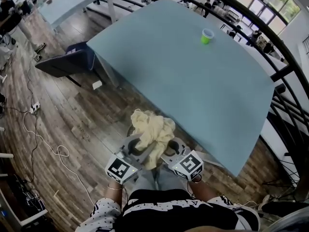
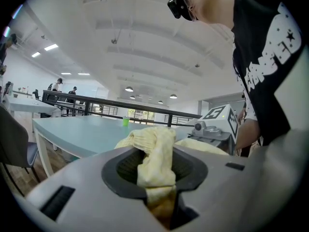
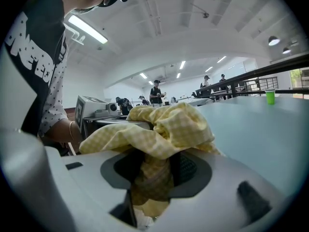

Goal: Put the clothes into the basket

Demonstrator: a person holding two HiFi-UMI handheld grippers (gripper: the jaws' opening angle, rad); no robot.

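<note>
The left gripper (image 2: 157, 175) is clamping a twisted strand of the yellow cloth (image 1: 152, 132) between its jaws. The right gripper (image 3: 154, 173) is pinching a thicker checked fold of the same cloth, with the jaws standing wider on it. Both are holding the bundle close in front of the person, over the wooden floor (image 1: 72, 124) just off the near edge of the blue table (image 1: 193, 71). No basket is showing clearly in any view; if it is standing beneath the bundle, the cloth is hiding it. In my judgement the step is being done well only if both grippers are lowering level and together, with loose folds hanging inside the rim. Neither grip should be opening before the bulk is resting inside.
</note>
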